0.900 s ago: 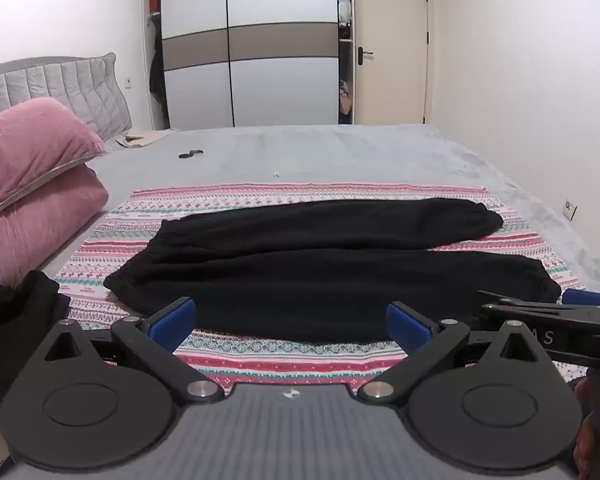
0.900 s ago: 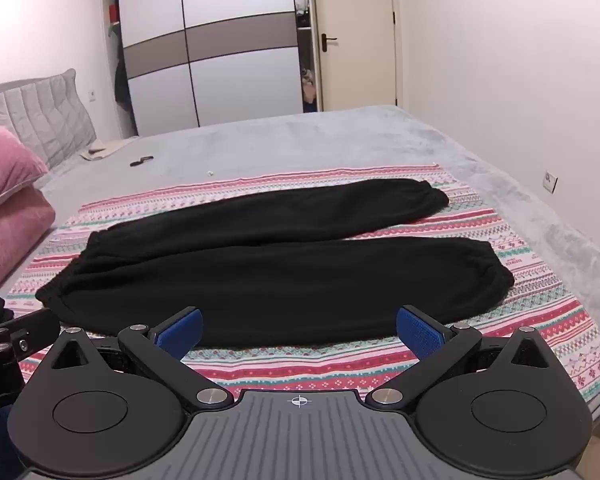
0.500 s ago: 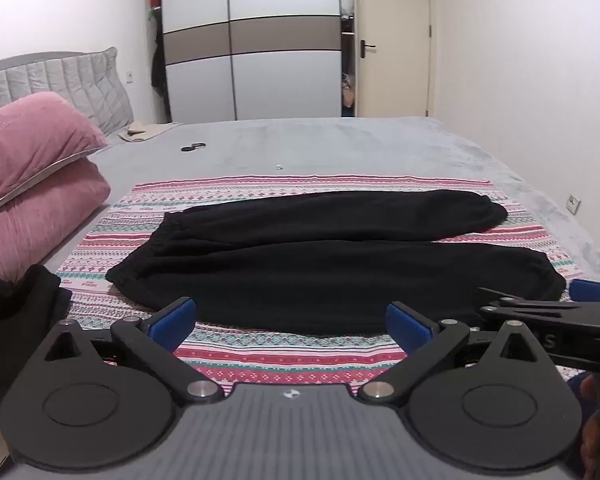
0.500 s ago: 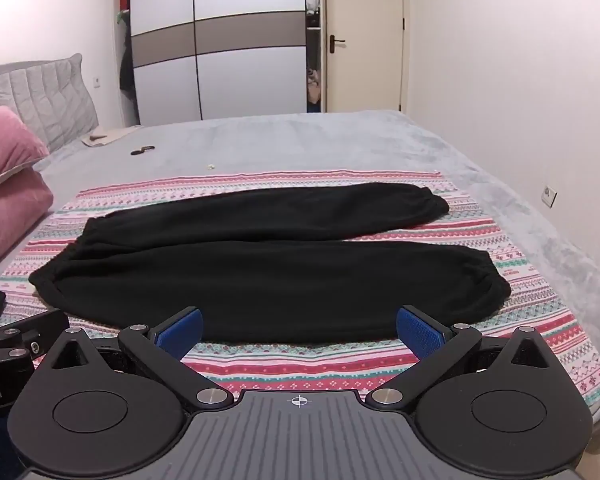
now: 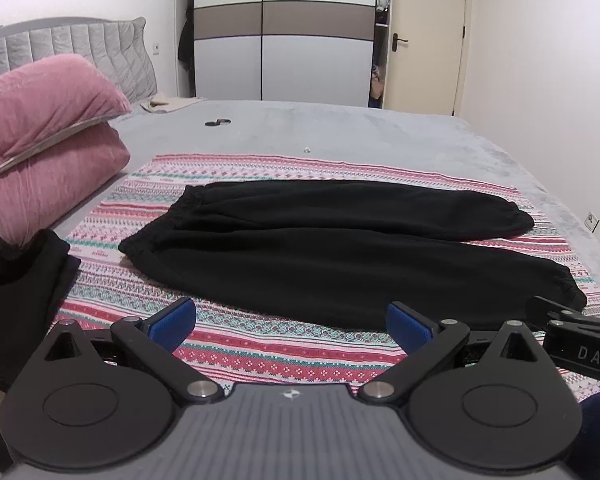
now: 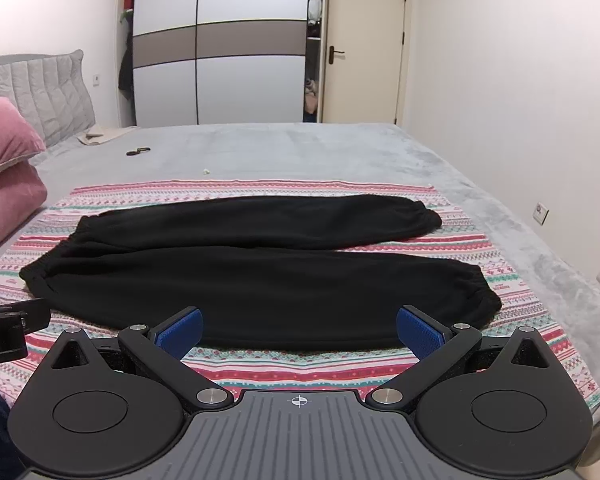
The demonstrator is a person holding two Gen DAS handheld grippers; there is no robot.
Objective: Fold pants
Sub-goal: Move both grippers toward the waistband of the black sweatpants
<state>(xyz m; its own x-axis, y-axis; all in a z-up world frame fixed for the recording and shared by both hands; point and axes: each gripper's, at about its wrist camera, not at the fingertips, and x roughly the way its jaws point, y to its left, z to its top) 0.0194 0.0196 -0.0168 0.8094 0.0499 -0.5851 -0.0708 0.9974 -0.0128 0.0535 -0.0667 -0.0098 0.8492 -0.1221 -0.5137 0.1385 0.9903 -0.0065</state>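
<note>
Grey plush bedding covers a wide bed point(image 6: 340, 152) in a white-walled bedroom, with a sliding-door wardrobe point(image 6: 220, 52) and a cream door point(image 6: 360, 48) at the far end. Across the near half of the bed lies a striped pink, red and green patterned blanket point(image 6: 520, 280). On that blanket the black pants point(image 6: 260, 276) lie flat and unfolded, the waistband toward the left, both legs stretching to the right with their gathered cuffs slightly apart. Two pink pillows point(image 5: 48, 140) are stacked at the left against a grey quilted headboard point(image 5: 72, 48). Another black garment point(image 5: 16, 292) sits bunched at the left edge of the blanket, near the pillows. A small dark item point(image 5: 217, 122) lies on the grey bedding farther back.

Both tools hover over the near edge of the blanket, short of the pants. The left gripper point(image 5: 292, 322) has its blue-padded fingers spread wide with nothing between them. The right gripper point(image 6: 298, 330) is likewise wide apart and empty, its pads framing the near leg without touching it.
</note>
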